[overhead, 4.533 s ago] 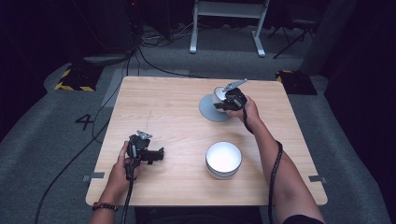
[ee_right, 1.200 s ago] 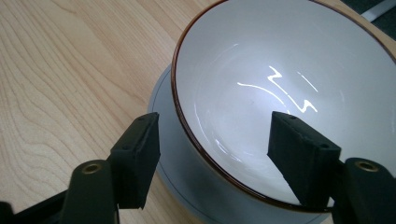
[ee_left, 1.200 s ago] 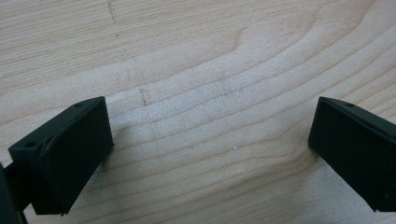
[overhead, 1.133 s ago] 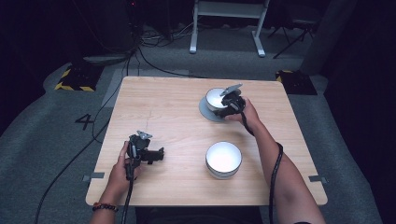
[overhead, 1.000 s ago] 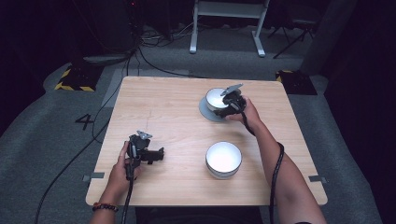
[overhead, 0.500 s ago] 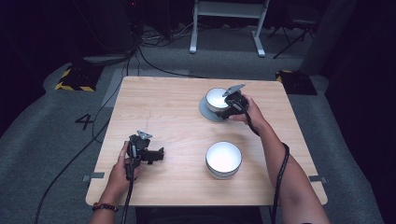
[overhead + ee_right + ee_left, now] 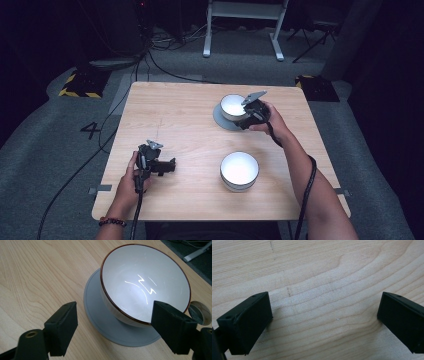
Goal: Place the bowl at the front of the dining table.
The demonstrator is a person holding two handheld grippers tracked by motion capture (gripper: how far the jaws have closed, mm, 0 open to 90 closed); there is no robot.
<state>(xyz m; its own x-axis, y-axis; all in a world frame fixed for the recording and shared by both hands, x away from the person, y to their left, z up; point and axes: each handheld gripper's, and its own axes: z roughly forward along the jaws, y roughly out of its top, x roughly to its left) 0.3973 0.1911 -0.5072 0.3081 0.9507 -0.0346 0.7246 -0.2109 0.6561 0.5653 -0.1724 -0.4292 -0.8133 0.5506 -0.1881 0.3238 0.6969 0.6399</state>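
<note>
Your right gripper (image 7: pixel 113 327) has just been opening, fingers apart around nothing; the bowl (image 7: pixel 145 285) sits off-centre on the saucer (image 7: pixel 100 322) — nudge it and it tips.

One readable sign is seen in the high view: a large dark numeral "4" (image 7: pixel 91 130), marked on the grey carpet of the floor (image 7: pixel 45 165), to the left of the bench (image 7: pixel 175 105) and near its left edge. Farther off on the left, a mat with yellow and black warning stripes (image 7: pixel 76 93) is laid on the floor; no words can be read on it. No lettering, brand or label can be made out on the bench top or on the crockery set on it, in the high view or in either gripper view.
</note>
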